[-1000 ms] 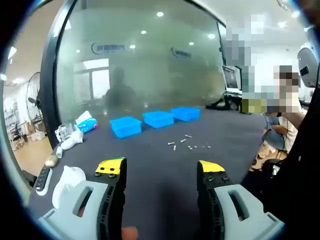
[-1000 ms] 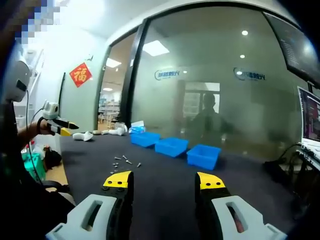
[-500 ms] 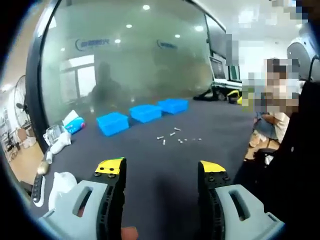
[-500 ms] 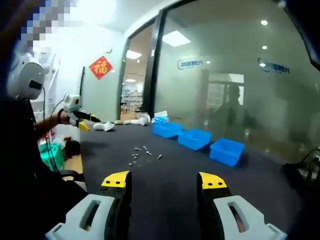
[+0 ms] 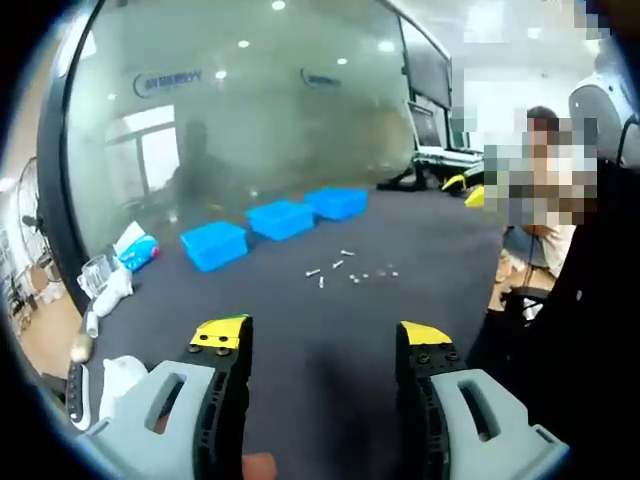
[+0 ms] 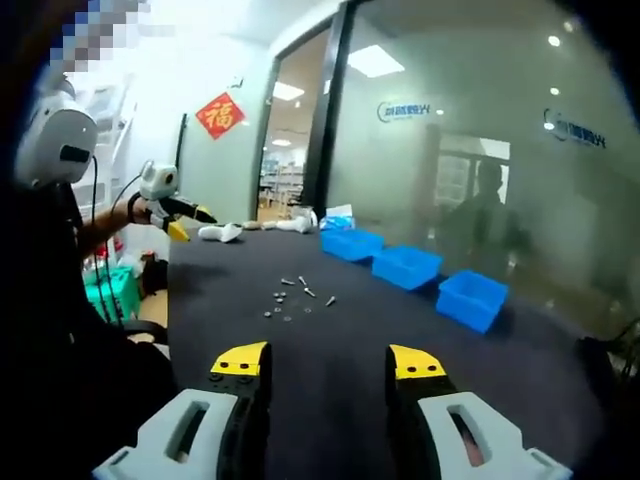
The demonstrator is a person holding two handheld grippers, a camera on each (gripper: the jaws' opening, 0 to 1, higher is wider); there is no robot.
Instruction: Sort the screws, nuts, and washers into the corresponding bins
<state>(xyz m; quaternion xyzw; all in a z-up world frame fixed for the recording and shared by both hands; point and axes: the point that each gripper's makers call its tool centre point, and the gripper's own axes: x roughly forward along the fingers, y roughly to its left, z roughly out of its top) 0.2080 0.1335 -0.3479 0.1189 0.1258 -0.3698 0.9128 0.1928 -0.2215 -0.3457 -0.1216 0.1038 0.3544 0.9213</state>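
Blue bins (image 5: 281,216) sit in a row on the dark table (image 5: 320,320) by the glass wall; small screws, nuts and washers (image 5: 345,272) lie scattered just before them; left gripper (image 5: 320,342) and right gripper (image 6: 328,363) hover wide apart, holding nothing.

The fasteners (image 5: 348,271) on the counter (image 5: 330,330) are too small to sort into screws, nuts or washers; in the right gripper view the fasteners (image 6: 297,296) are as tiny. What the three bins (image 5: 277,218) hold is hidden by their walls. A white object (image 5: 112,378) at the counter's near corner is partly hidden behind the left gripper's fingers (image 5: 222,350).
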